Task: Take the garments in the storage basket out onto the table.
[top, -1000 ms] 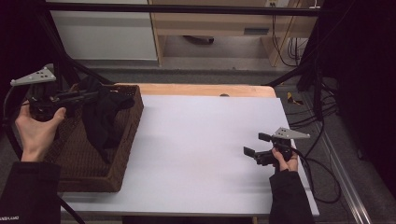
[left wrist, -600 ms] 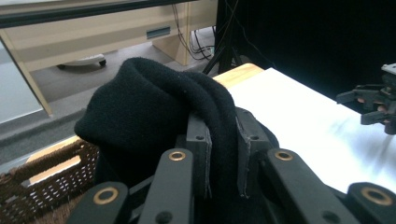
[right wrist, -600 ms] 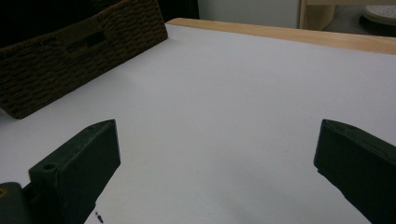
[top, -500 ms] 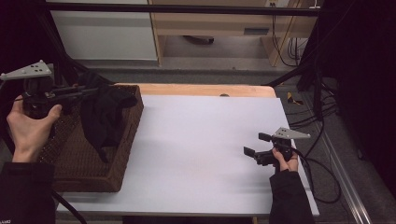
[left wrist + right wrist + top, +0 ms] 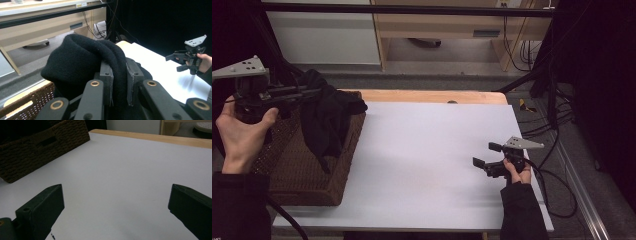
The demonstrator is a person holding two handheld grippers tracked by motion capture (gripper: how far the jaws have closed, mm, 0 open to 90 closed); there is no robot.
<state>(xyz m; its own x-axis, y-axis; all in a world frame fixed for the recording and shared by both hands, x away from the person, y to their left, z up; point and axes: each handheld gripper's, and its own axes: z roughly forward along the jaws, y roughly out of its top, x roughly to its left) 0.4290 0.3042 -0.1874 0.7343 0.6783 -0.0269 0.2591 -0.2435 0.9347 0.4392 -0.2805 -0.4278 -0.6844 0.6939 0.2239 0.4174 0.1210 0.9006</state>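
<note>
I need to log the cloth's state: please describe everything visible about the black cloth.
The black cloth looks soft and fuzzy, like fleece or knit. The left gripper is shut on a thick fold of it and holds it above the woven brown basket. It is bunched at the jaws; the rest hangs down limp into the basket by its right wall.

Black two-jaw left gripper, upper left: grey three-cornered holed plate, brass-ringed pivots. Matching black right gripper, lower right, black cable trailing. Dark long sleeves on both forearms.
</note>
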